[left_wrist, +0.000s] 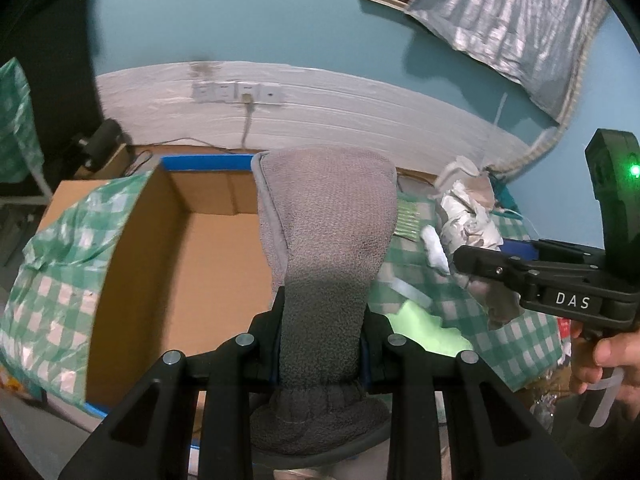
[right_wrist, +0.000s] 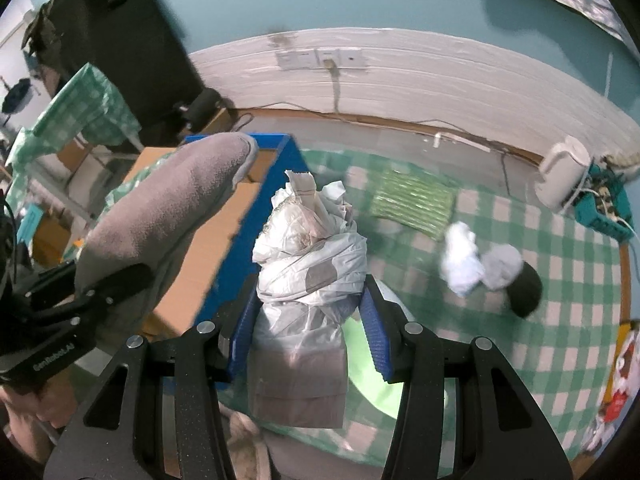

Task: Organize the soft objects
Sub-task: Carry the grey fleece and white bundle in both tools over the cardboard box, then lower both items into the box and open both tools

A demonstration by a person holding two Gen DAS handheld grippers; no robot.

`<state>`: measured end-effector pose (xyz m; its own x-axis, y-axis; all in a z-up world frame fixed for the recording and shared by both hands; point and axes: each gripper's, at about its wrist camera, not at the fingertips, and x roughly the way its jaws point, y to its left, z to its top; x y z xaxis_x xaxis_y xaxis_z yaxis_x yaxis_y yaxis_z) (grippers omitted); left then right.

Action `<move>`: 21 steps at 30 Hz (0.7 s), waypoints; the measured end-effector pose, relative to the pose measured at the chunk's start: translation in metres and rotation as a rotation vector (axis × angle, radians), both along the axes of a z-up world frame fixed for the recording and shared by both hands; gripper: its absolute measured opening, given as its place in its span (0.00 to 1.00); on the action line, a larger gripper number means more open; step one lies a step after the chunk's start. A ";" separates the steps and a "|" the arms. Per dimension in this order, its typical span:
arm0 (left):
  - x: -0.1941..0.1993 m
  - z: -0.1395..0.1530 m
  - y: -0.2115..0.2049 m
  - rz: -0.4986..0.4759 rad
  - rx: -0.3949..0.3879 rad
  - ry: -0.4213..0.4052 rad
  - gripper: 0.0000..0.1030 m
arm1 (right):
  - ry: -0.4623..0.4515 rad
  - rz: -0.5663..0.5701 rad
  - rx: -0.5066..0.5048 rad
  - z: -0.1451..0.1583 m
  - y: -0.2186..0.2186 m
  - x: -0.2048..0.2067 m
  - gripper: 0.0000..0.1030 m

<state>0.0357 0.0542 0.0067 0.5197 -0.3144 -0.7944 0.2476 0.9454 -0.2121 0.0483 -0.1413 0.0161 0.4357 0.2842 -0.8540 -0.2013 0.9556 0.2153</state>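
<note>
My left gripper (left_wrist: 322, 320) is shut on a grey fleecy slipper-like piece (left_wrist: 324, 216), which sticks up between its fingers above the open cardboard box (left_wrist: 132, 248). My right gripper (right_wrist: 310, 292) is shut on a crumpled white and grey plastic bundle (right_wrist: 312, 248), held over the green checked cloth just right of the box's blue-taped edge (right_wrist: 256, 216). In the right wrist view the grey fleecy piece (right_wrist: 168, 208) and the left gripper's fingers (right_wrist: 116, 284) show at the left. The left wrist view has the right gripper's fingers (left_wrist: 488, 264) at the right, with a person's hand below.
On the checked tablecloth (right_wrist: 560, 320) lie a green ribbed mat (right_wrist: 412, 200), a white crumpled cloth (right_wrist: 460, 264), a pale grey soft piece (right_wrist: 504, 264) against a black one (right_wrist: 528, 292), and a light green sheet (right_wrist: 372, 372). A white jug (right_wrist: 560, 176) and teal basket (right_wrist: 604, 208) stand far right.
</note>
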 end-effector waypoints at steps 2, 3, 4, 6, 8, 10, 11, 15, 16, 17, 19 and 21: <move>0.001 -0.002 0.010 0.019 0.002 0.001 0.27 | 0.003 0.018 -0.001 0.000 0.014 0.007 0.47; 0.002 -0.003 0.016 0.032 0.005 0.001 0.27 | 0.006 0.027 0.000 -0.001 0.021 0.011 0.47; 0.003 -0.005 0.022 0.043 0.008 0.001 0.27 | 0.011 0.038 0.003 -0.002 0.030 0.015 0.47; 0.004 -0.007 0.032 0.059 0.014 0.003 0.27 | 0.016 0.052 0.007 -0.004 0.042 0.019 0.47; 0.007 -0.012 0.044 0.080 0.016 0.010 0.27 | 0.025 0.070 0.009 -0.008 0.056 0.025 0.47; 0.009 -0.017 0.055 0.100 0.029 0.016 0.27 | 0.037 0.083 0.011 -0.012 0.069 0.030 0.47; 0.011 -0.019 0.059 0.109 0.036 0.018 0.27 | 0.043 0.091 0.011 -0.013 0.077 0.033 0.47; 0.018 -0.030 0.075 0.142 0.072 0.023 0.27 | 0.052 0.125 0.003 -0.016 0.102 0.040 0.47; 0.020 -0.033 0.079 0.149 0.077 0.029 0.27 | 0.052 0.132 0.002 -0.017 0.107 0.041 0.47; 0.021 -0.037 0.082 0.156 0.076 0.036 0.27 | 0.054 0.139 0.002 -0.016 0.112 0.043 0.47; 0.023 -0.044 0.090 0.172 0.068 0.056 0.27 | 0.060 0.154 0.001 -0.018 0.122 0.046 0.47; 0.025 -0.048 0.094 0.181 0.067 0.068 0.27 | 0.075 0.174 0.004 -0.023 0.131 0.049 0.47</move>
<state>0.0602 0.1477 -0.0410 0.5073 -0.1664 -0.8455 0.0597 0.9856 -0.1581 0.0970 -0.0100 -0.0070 0.3151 0.3529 -0.8810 -0.3470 0.9069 0.2392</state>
